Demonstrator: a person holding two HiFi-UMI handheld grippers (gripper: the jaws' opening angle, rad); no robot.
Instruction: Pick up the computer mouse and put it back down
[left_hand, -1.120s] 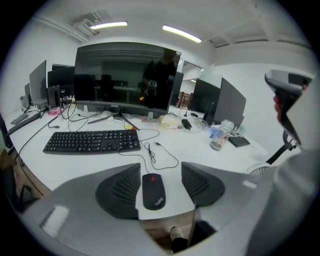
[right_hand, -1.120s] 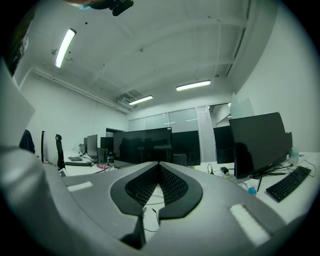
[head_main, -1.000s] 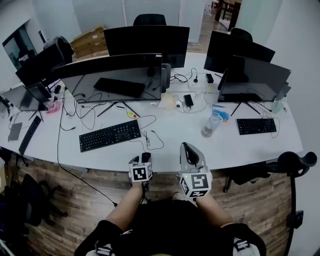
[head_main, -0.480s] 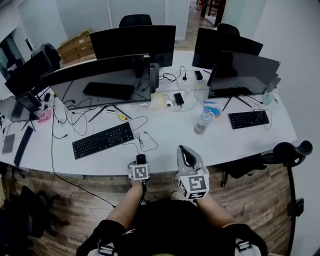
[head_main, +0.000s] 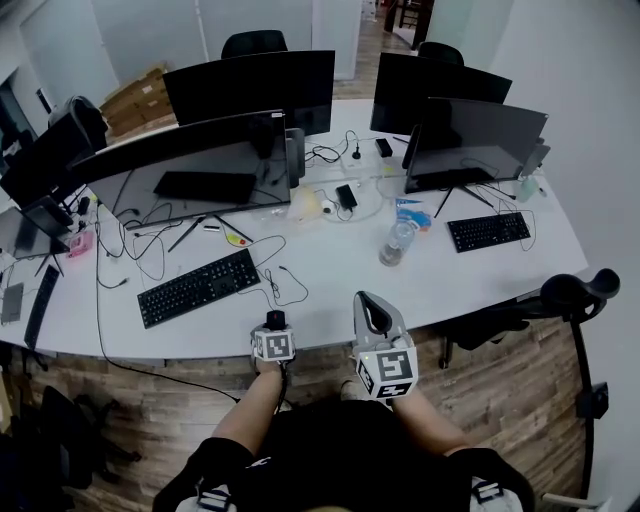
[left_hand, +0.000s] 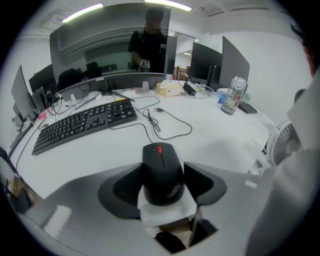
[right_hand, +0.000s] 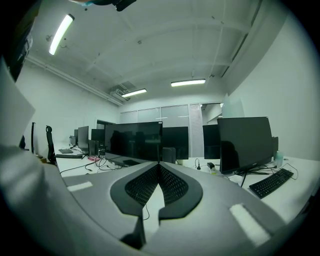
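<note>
A black computer mouse (left_hand: 162, 172) with a red scroll wheel sits between the jaws of my left gripper (left_hand: 163, 176), which is shut on its sides. In the head view the left gripper (head_main: 274, 332) holds the mouse (head_main: 275, 320) at the front edge of the white desk (head_main: 330, 290); whether the mouse touches the desk I cannot tell. My right gripper (head_main: 374, 312) is beside it to the right, over the desk edge. Its jaws are shut with nothing between them, and its tips (right_hand: 159, 165) point level toward the monitors.
A black keyboard (head_main: 198, 287) with a looped cable (head_main: 280, 285) lies left of the grippers. A water bottle (head_main: 396, 243), a second keyboard (head_main: 488, 230) and several monitors (head_main: 220, 165) stand farther back. A chair armrest (head_main: 580, 290) juts out at the right.
The left gripper, still holding the mouse, has shifted slightly left and nearer the desk's front edge. The head view has swung a little. The right gripper has kept its place.
</note>
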